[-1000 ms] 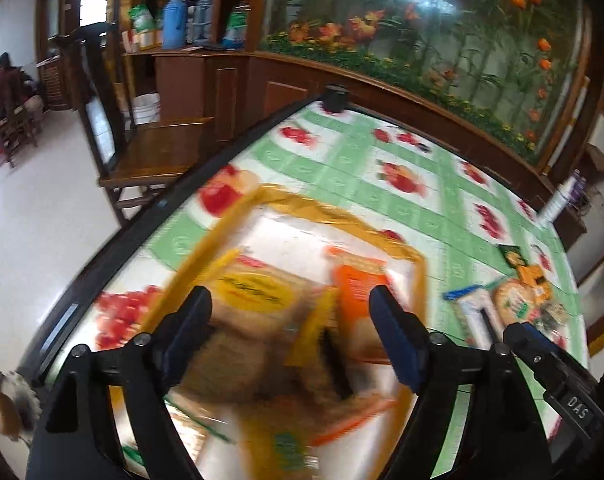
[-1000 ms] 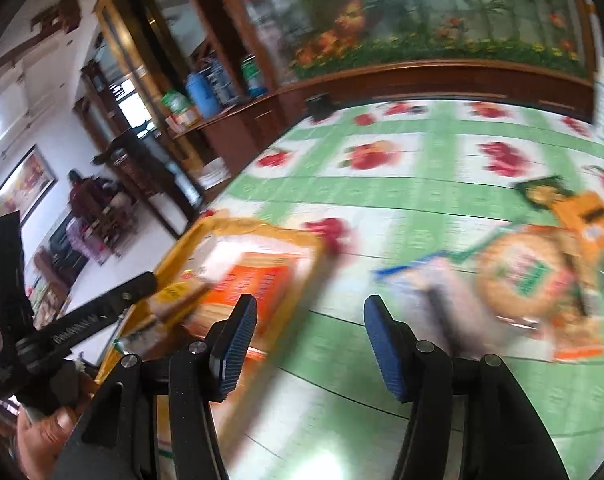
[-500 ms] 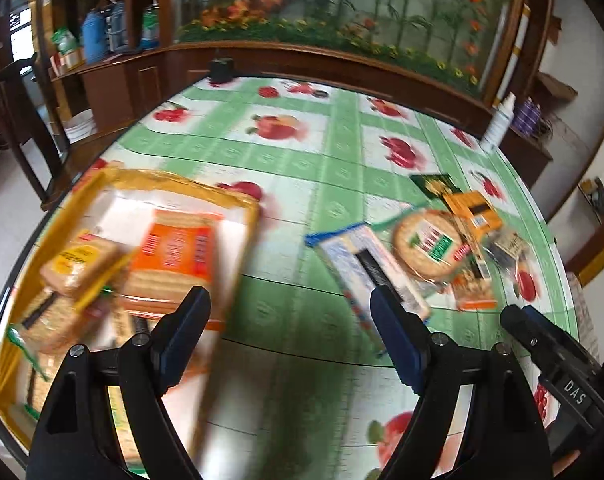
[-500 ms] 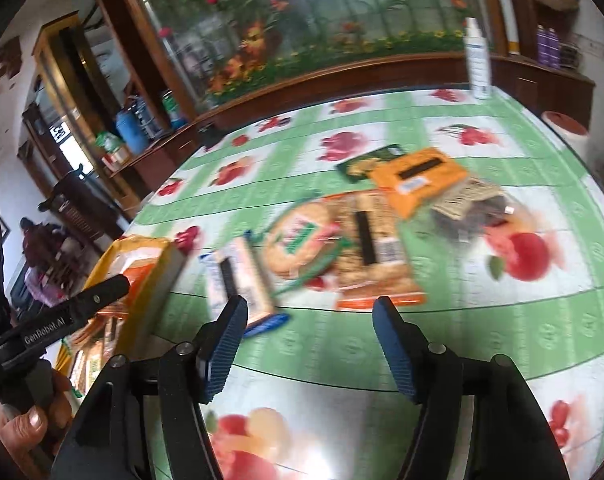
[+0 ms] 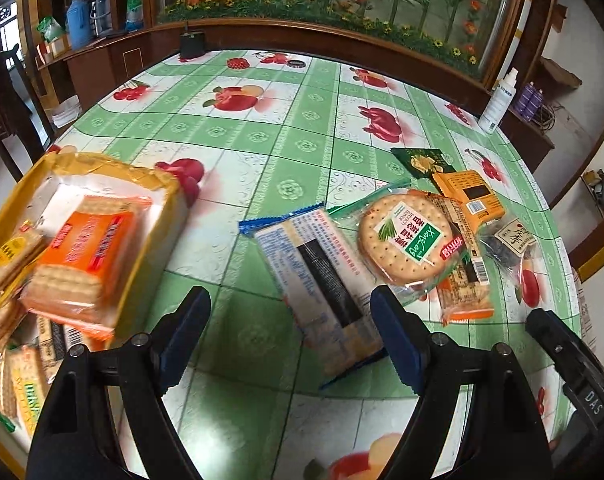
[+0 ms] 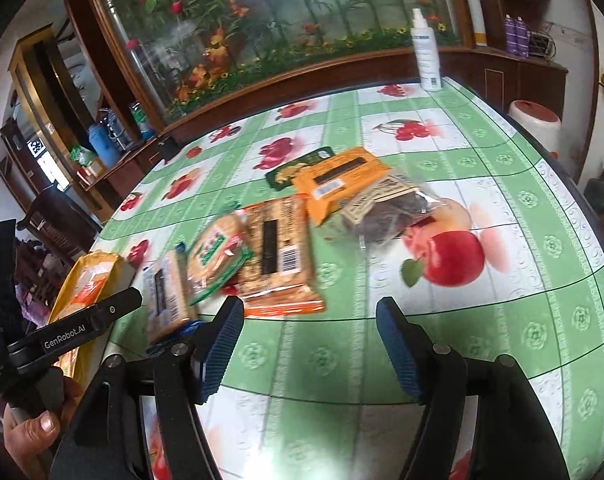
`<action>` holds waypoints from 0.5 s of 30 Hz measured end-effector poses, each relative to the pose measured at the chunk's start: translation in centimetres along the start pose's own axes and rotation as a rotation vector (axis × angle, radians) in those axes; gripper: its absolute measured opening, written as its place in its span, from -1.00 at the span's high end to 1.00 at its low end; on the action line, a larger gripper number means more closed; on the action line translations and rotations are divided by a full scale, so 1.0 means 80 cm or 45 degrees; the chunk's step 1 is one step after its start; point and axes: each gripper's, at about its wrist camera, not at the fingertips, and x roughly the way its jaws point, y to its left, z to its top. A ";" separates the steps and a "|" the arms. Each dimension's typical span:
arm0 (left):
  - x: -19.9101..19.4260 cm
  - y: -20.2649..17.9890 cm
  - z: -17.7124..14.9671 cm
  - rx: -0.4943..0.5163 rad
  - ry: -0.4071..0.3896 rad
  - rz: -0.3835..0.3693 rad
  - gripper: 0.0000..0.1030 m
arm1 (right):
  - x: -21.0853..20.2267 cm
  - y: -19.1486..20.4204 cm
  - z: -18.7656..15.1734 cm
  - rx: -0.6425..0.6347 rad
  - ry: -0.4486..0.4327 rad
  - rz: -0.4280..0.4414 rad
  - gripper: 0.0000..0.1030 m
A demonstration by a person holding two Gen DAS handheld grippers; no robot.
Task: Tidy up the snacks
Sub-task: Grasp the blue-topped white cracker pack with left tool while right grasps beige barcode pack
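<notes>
A yellow box [image 5: 164,216] at the table's left holds several cracker packs, an orange one [image 5: 82,252] on top. To its right lie loose snacks: a blue-and-white pack [image 5: 317,280], a round cracker pack [image 5: 405,240], a brown pack [image 6: 276,252], an orange pack [image 6: 341,180], a dark green pack [image 6: 298,168] and a clear bag [image 6: 389,208]. My left gripper [image 5: 290,320] hangs open above the blue-and-white pack, not touching it. My right gripper [image 6: 309,328] is opening with nothing between its jaws, just short of the brown pack.
The table [image 5: 262,136] wears a green fruit-print cloth. A white spray bottle [image 6: 425,56] stands at its far edge. A wooden cabinet with a flower mural runs behind. A hand [image 6: 26,428] holds the left gripper's handle at the lower left.
Both views have swung right, from the yellow box to the loose snacks. The right gripper's jaws have widened. The left jaws keep the same gap.
</notes>
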 end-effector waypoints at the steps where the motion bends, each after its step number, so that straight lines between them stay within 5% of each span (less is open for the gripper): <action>1: 0.004 -0.002 0.001 0.001 0.006 0.001 -0.60 | 0.001 -0.004 0.002 0.004 -0.002 -0.009 -0.38; 8: 0.028 -0.007 0.008 -0.029 0.038 0.007 -0.60 | 0.012 -0.021 0.018 0.029 0.015 -0.006 -0.40; 15: 0.042 -0.003 0.017 -0.066 0.052 -0.001 -0.60 | 0.040 0.022 0.019 -0.108 0.085 0.102 -0.39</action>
